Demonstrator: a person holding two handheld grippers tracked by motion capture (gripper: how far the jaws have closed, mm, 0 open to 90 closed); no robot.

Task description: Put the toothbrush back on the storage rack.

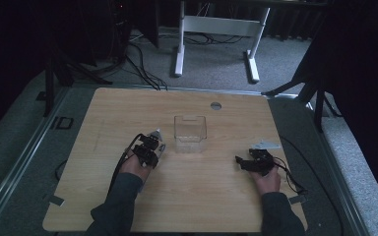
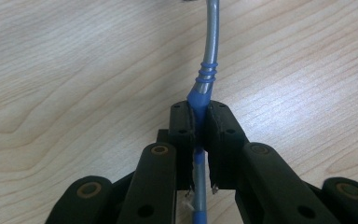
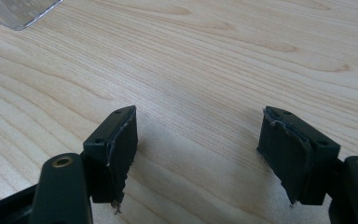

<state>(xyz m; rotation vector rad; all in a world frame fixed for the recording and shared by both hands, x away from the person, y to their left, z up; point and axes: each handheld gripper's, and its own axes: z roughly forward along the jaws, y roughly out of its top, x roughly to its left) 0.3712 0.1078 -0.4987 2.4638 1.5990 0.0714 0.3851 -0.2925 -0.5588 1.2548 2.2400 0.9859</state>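
The left claw [image 2: 200, 126] is clamped tight on the blue handle of a spoon [image 2: 204, 81], whose metal stem runs forward low over the bench [image 1: 128, 113], just left of the clear box [image 1: 190, 132]. The right claw [image 3: 200, 154] rests wide open and empty. Gripped so near its end, the thin handle could pivot or slip between the pads if lifted quickly.
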